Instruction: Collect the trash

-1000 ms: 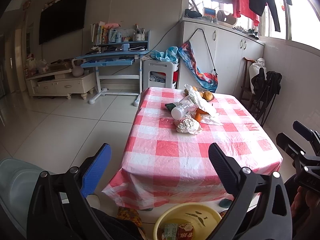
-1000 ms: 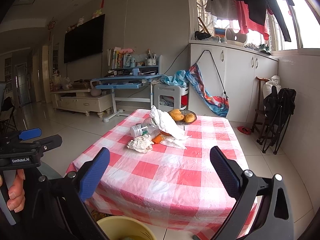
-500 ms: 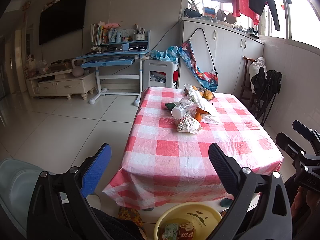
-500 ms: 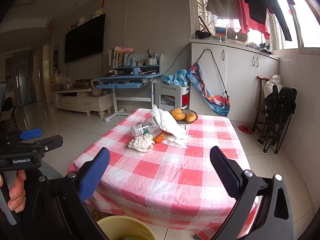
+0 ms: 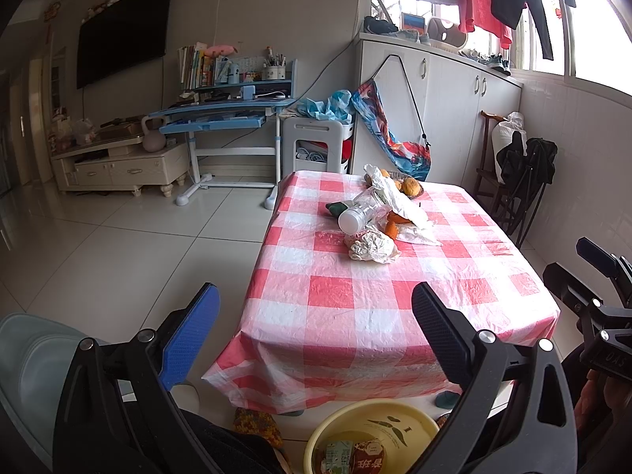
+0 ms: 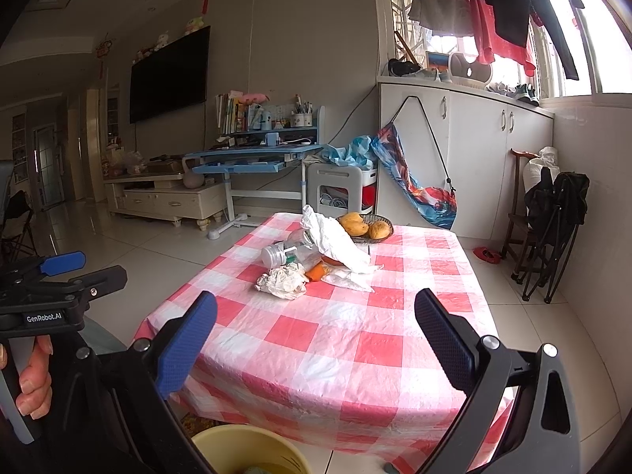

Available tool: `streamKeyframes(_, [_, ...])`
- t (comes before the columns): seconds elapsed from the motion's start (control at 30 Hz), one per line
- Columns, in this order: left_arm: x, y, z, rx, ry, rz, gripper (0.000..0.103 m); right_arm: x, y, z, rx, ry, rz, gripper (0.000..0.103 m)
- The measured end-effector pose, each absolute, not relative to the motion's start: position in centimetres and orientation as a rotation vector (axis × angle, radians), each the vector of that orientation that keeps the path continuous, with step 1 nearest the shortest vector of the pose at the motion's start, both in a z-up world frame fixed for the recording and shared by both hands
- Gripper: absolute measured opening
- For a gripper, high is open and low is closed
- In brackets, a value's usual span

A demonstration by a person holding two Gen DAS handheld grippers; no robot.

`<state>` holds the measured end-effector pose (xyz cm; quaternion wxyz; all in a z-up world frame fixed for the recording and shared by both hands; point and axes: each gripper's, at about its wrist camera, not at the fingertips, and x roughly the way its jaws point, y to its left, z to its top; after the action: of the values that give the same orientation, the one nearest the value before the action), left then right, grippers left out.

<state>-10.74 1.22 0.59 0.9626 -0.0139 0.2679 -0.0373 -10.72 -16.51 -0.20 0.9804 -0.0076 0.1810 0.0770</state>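
Note:
A heap of trash lies mid-table on the red-and-white checked cloth (image 5: 355,308): a crumpled paper wad (image 5: 371,245), a clear plastic bottle (image 5: 357,215) on its side, white plastic wrappers (image 5: 399,201) and orange peel (image 5: 392,230). In the right wrist view I see the wad (image 6: 282,281), the bottle (image 6: 286,253) and the wrappers (image 6: 335,243). A yellow basin (image 5: 371,438) with trash in it stands on the floor before the table. My left gripper (image 5: 314,335) and my right gripper (image 6: 316,345) are both open and empty, held short of the table's near edge.
A basket of mangoes (image 6: 365,227) sits behind the heap. A blue desk (image 5: 229,112), a white cart (image 5: 316,142) and white cabinets (image 5: 454,91) line the far wall. Folded chairs (image 5: 525,173) stand right of the table. Tiled floor lies to the left.

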Motion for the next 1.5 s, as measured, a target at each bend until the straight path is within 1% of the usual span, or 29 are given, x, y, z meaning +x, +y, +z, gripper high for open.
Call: streamKeyframes(1.5, [-10.7,1.2,0.8,-0.025,0.542,-0.075,0.094,-10.9,-15.8,0.1,0.007,0.403,0.208,0.096])
